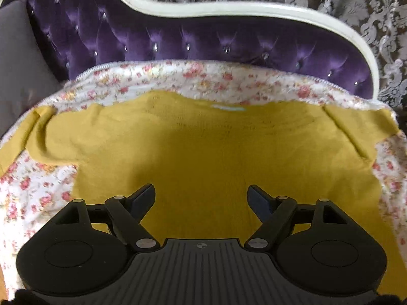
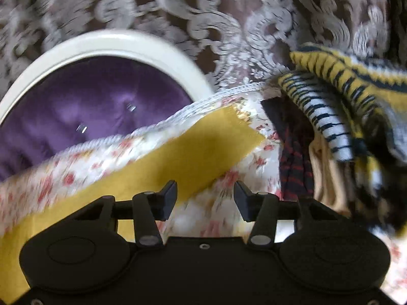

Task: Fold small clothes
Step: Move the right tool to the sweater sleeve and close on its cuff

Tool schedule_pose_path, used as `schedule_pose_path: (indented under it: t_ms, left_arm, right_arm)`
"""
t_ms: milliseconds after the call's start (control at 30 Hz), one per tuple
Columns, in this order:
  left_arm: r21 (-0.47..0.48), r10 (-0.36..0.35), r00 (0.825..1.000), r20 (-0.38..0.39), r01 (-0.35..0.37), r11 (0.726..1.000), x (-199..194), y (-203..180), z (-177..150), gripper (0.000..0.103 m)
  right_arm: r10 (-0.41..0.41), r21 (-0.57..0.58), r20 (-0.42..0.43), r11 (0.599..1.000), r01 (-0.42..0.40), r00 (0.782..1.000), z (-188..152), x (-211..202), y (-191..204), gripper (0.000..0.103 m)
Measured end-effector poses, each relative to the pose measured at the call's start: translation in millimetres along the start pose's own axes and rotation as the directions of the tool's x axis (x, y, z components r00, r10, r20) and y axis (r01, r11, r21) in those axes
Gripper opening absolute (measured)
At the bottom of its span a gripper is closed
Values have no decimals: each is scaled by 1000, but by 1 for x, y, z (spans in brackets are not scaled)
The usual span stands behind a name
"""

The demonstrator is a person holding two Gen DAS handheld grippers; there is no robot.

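While the mustard top [image 1: 203, 147] lies spread flat on the floral cover [image 1: 33, 193] with both sleeves out to the sides, neither tool has hold of it: the left gripper [image 1: 201, 195] hangs over the lower body of the garment with its jaws wide apart and nothing between them, and the right gripper [image 2: 205, 193] is likewise spread, its left finger over the edge of the right sleeve [image 2: 193, 152] and its right finger over bare cover. Ahead of the left tool the neckline with its pale label [image 1: 229, 107] points away toward the purple tufted backrest [image 1: 203, 43]; ahead and to the right of the right tool sits a pile of striped clothes [image 2: 343, 101], apparently waiting their turn or already handled. The step in hand looks like the first fold, bringing a sleeve in across the body. To do it well, the right tool should probably drop onto the sleeve near its cuff, pinch only the sleeve and not the cover beneath, then carry it low across the chest so the shoulder line stays straight. The left tool would do best pressing or gripping the body to keep it from sliding.
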State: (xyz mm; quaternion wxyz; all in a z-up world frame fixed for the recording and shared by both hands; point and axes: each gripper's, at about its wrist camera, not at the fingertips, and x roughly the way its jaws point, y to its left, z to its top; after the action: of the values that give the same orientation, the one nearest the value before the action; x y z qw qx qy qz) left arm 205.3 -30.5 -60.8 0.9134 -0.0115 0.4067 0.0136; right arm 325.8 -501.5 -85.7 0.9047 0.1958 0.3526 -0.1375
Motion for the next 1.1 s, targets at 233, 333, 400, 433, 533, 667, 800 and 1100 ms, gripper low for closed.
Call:
schedule_pose_path:
  t_ms: [233,333,400,433,533,667,800,1100]
  left_arm:
    - [0,-4,999,-54,4,1000,24,3,-22,80]
    - [27,4,1000,-26,-4,1000,23,0,-29,80]
    - [24,0,1000,-25,0,1000,24,-1,-29,80]
    - [23,0,1000,-24,1,1000,25,-1,-29,81]
    - [19,-2,1000,-22,2,1000,26,-1,-29,81]
    - [-2,-18,999,-29,18,1000,26,2,-23,80]
    - [-37,-46,998,-29,45,998,16,10,-17,78]
    - [-51,-30,999,17,31,998,-26,37,-21,78]
  right_arm:
    - [-34,88,12,996,33,999,9,43,-23,57]
    - [-33,96,40,995,29,999,14,50,-23,57]
    - [-32,104,53,994,26,998,18,53,-24,48]
    - [-32,107,52,994,27,998,21,56,-24,39]
    - [-5,121,39,993,1,999,25,62,-26,12]
    - [-11,85,73,996,5,997,30,42,-14,11]
    - [22,-3,107,1000,-22,994,46,1,14,11]
    - [269,-223,127,946,-237,955,58,-101,142,11]
